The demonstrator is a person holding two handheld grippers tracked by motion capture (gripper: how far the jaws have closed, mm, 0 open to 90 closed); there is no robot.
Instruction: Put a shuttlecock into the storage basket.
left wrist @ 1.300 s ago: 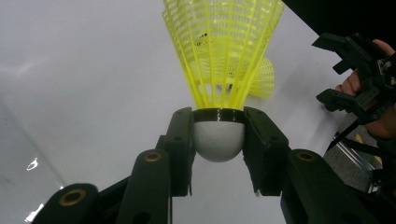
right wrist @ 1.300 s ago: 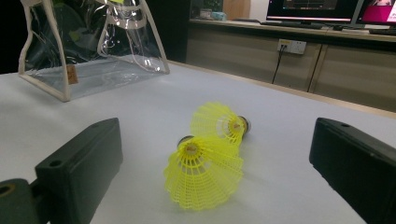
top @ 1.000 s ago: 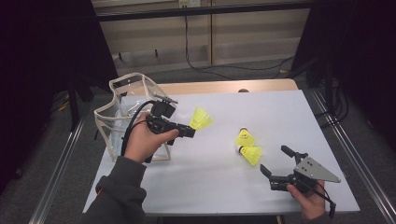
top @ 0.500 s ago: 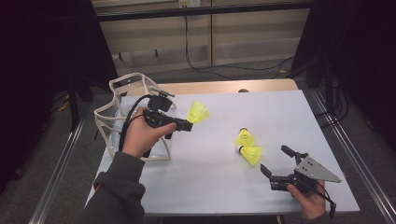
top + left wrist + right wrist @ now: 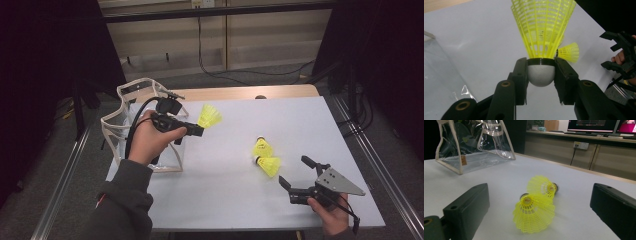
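Note:
My left gripper (image 5: 199, 127) is shut on the white cork of a yellow shuttlecock (image 5: 209, 116) and holds it in the air beside the clear bag (image 5: 131, 134). In the left gripper view the jaws clamp the cork (image 5: 541, 74), with the yellow skirt (image 5: 541, 27) fanning out beyond them. Two more yellow shuttlecocks (image 5: 262, 148) (image 5: 269, 165) lie together on the white table (image 5: 230, 195). My right gripper (image 5: 295, 175) stands open near the table's front right, its jaws pointing at that pair (image 5: 534, 211) (image 5: 543, 185) with a gap between.
The clear bag with beige trim (image 5: 471, 147) stands open at the table's left edge. A wooden strip (image 5: 240, 93) runs along the far side of the table. Cabinets and monitors (image 5: 594, 125) lie beyond it.
My left hand has drifted slightly left and up with the shuttlecock, closer to the bag. The right gripper has kept still.

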